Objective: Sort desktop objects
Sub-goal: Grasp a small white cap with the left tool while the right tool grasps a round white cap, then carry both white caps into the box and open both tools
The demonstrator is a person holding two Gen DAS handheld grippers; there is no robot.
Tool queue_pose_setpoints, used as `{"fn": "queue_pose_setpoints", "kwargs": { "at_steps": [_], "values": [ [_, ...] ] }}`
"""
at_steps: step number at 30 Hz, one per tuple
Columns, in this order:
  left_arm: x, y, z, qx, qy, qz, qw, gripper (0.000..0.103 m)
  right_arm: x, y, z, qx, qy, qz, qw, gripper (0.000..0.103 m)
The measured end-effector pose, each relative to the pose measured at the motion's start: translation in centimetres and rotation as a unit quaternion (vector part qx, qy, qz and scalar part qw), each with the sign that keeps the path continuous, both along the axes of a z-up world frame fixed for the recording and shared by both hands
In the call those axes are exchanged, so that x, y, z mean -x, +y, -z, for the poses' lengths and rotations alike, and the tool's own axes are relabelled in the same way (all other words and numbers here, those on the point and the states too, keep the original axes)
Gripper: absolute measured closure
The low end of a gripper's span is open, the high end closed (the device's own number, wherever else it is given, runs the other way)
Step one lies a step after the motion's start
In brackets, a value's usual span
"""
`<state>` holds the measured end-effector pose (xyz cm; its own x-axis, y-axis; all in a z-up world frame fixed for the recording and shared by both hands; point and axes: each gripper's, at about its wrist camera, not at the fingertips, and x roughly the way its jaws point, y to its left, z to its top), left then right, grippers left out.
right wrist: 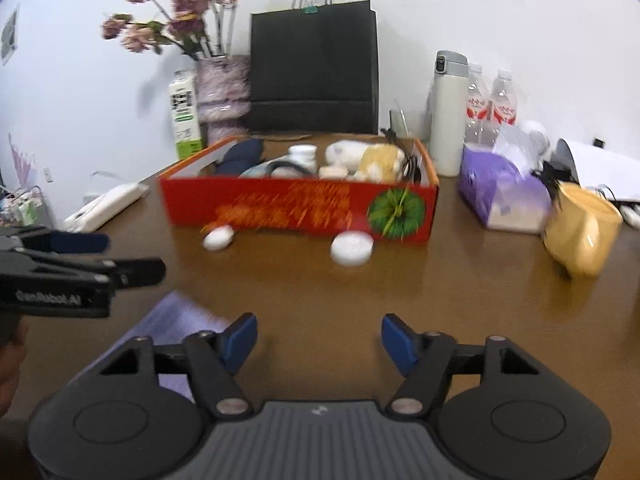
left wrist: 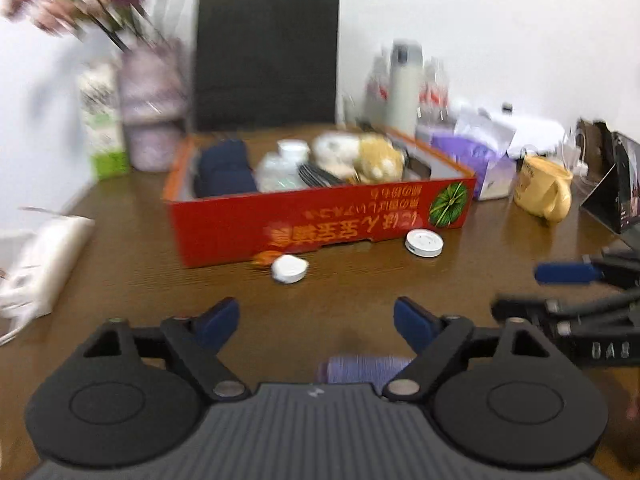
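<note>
A red cardboard box (left wrist: 320, 220) (right wrist: 296, 210) stands mid-table, holding a dark blue cloth, a white jar, plush toys and other items. Two white round objects lie in front of it: a small case (left wrist: 289, 269) (right wrist: 218, 237) and a disc (left wrist: 424, 243) (right wrist: 352, 249). A purple notebook (right wrist: 176, 320) (left wrist: 366, 368) lies near the front edge. My left gripper (left wrist: 316, 322) is open and empty above the notebook. My right gripper (right wrist: 319, 338) is open and empty over bare table. Each gripper shows at the side of the other's view.
A yellow mug (right wrist: 580, 234), purple tissue box (right wrist: 500, 196), white thermos (right wrist: 450, 114) and water bottles (right wrist: 492, 100) stand right of the box. A black paper bag (right wrist: 314, 68), flower vase (right wrist: 222, 92) and carton (right wrist: 185, 114) stand behind. A white device (right wrist: 106, 206) lies left.
</note>
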<state>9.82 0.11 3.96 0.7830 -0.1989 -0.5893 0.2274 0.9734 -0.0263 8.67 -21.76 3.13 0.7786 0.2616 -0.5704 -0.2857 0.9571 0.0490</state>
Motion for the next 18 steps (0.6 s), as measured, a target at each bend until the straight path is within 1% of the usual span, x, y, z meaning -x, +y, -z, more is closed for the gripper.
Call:
{"fn": "queue_pose_setpoints", "kwargs": {
  "at_steps": [1, 3, 4, 5, 6, 8, 9, 10, 11, 13, 14, 17, 18],
  "values": [
    [-1.9, -0.2, 0.4, -0.004, 0.011, -0.008, 0.9999, 0.024, -1.7, 0.0, 0.0, -0.004, 0.001, 0.002, 1.0, 0.037],
    [-4.8, -0.7, 1.3, -0.026, 0.016, -0.028, 0.9991, 0.028, -5.3, 0.2, 0.3, -0.006, 0.016, 0.006, 1.0, 0.041],
    [-5.8, -0.8, 1.7, -0.032, 0.02, -0.034, 0.9987, 0.033, -6.6, 0.4, 0.6, -0.007, 0.022, 0.007, 1.0, 0.044],
    [-6.7, -0.9, 2.1, -0.031, 0.027, -0.035, 0.9986, 0.038, -7.9, 0.7, 0.9, -0.007, 0.03, 0.009, 0.999, 0.047],
    [-7.1, -0.7, 2.4, -0.023, 0.033, -0.034, 0.9986, 0.04, -9.1, 1.0, 1.4, -0.004, 0.038, 0.012, 0.999, 0.048],
    [-7.6, -0.4, 3.1, -0.005, 0.047, -0.026, 0.9985, 0.04, -10.4, 1.4, 2.3, 0.008, 0.047, 0.018, 0.999, 0.05],
    [-7.5, -0.5, 3.3, -0.006, 0.036, -0.027, 0.999, 0.04, -10.5, 1.3, 3.0, 0.009, 0.047, 0.017, 0.999, 0.052],
    [-7.4, -0.5, 3.4, -0.01, 0.031, -0.026, 0.9991, 0.042, -10.4, 1.3, 3.4, 0.007, 0.038, 0.015, 0.999, 0.056],
    [-7.4, -0.5, 3.6, -0.013, 0.025, -0.026, 0.9993, 0.044, -10.0, 1.4, 3.6, 0.012, 0.029, 0.013, 0.999, 0.065],
    [-7.5, -0.5, 3.6, -0.02, 0.016, -0.038, 0.999, 0.069, -9.9, 1.8, 3.6, 0.021, 0.023, 0.007, 1.0, 0.067],
    [-7.5, -0.4, 3.5, -0.02, 0.017, -0.038, 0.9989, 0.074, -9.9, 1.9, 3.7, 0.022, 0.019, 0.004, 1.0, 0.067],
    [-7.5, 0.5, 3.4, 0.006, 0.021, -0.039, 0.999, 0.074, -9.7, 2.0, 3.7, 0.022, 0.017, 0.0, 1.0, 0.067],
    [-7.5, 0.5, 3.3, 0.007, 0.021, -0.039, 0.999, 0.074, -9.6, 2.1, 3.6, 0.024, 0.016, 0.0, 1.0, 0.067]
  ]
}}
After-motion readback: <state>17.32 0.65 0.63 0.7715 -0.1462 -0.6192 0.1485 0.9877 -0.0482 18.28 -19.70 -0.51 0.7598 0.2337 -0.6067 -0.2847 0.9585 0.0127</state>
